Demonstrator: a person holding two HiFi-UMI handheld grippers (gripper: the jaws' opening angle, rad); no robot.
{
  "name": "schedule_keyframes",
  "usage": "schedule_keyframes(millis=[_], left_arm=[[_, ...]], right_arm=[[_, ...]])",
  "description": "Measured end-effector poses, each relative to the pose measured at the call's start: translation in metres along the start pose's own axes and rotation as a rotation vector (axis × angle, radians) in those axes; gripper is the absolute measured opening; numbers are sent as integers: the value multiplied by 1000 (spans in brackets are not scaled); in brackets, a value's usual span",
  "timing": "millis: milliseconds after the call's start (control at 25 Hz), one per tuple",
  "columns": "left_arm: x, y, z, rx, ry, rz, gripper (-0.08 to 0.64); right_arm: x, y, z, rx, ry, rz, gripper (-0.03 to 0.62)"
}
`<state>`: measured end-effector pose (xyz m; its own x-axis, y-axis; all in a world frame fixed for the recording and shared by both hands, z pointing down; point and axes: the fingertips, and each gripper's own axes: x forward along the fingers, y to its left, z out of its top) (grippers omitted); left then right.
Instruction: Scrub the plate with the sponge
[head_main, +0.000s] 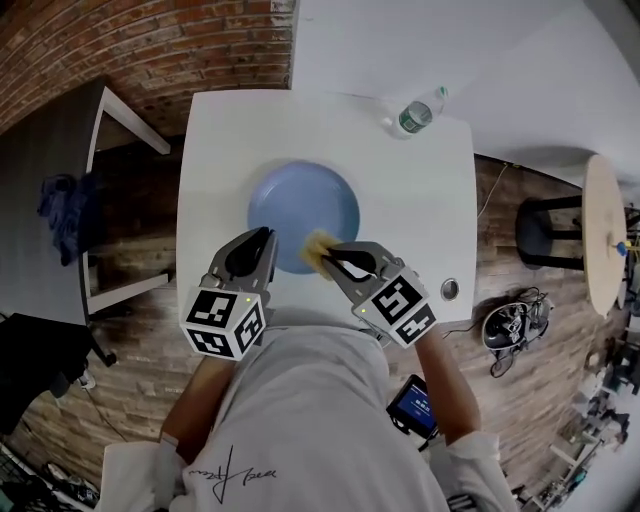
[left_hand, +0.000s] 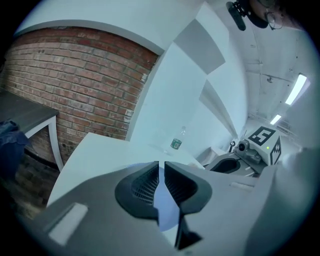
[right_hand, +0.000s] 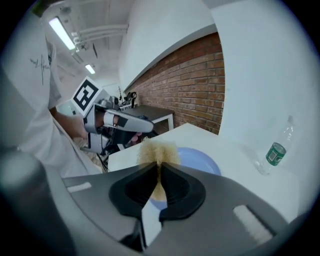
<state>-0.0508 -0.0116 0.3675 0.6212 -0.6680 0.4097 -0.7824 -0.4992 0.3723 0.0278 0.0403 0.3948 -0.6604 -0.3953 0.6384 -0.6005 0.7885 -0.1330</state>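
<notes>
A round blue plate (head_main: 303, 205) lies in the middle of the white table (head_main: 420, 200). My left gripper (head_main: 266, 238) reaches over the plate's near-left rim; in the left gripper view (left_hand: 161, 167) its jaws stand almost together with the blue rim (left_hand: 167, 210) between them. The right gripper (head_main: 330, 259) is shut on a yellow sponge (head_main: 319, 245) at the plate's near edge. In the right gripper view the sponge (right_hand: 158, 150) sticks out past the jaws (right_hand: 159, 169), above the plate (right_hand: 202, 162). Whether the sponge touches the plate I cannot tell.
A clear water bottle (head_main: 415, 112) lies at the table's far right corner. A small round metal thing (head_main: 449, 289) sits near the right edge. A grey side table (head_main: 60, 180) stands left, a black stool (head_main: 545, 228) and a round wooden top (head_main: 603, 230) right.
</notes>
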Motion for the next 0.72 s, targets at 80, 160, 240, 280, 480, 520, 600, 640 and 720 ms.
schedule_keyframes(millis=[80, 160, 240, 280, 480, 520, 600, 640, 720], left_arm=[[-5, -12, 12, 17, -30, -18, 40], [-8, -22, 25, 36, -72, -25, 27], [-11, -29, 35, 52, -105, -28, 12], [-12, -33, 38, 57, -114, -30, 12], [-22, -46, 56, 65, -171, -29, 12], [-24, -47, 58, 58, -186, -26, 12], [-27, -49, 58, 39, -200, -24, 12], [-29, -49, 57, 31, -201, -24, 12], [-34, -51, 55, 22, -200, -24, 12]], right_arm=[[-14, -2, 10, 52, -63, -14, 29], [-30, -11, 22, 126, -139, -65, 28], [-46, -19, 31, 219, -212, -109, 28], [-53, -21, 35, 258, -246, -117, 28], [-80, -26, 45, 301, -322, -144, 25], [-84, -25, 46, 299, -328, -148, 25], [-90, -20, 47, 285, -335, -153, 25], [-93, -17, 47, 273, -334, -155, 25], [-97, -11, 50, 251, -338, -156, 25]])
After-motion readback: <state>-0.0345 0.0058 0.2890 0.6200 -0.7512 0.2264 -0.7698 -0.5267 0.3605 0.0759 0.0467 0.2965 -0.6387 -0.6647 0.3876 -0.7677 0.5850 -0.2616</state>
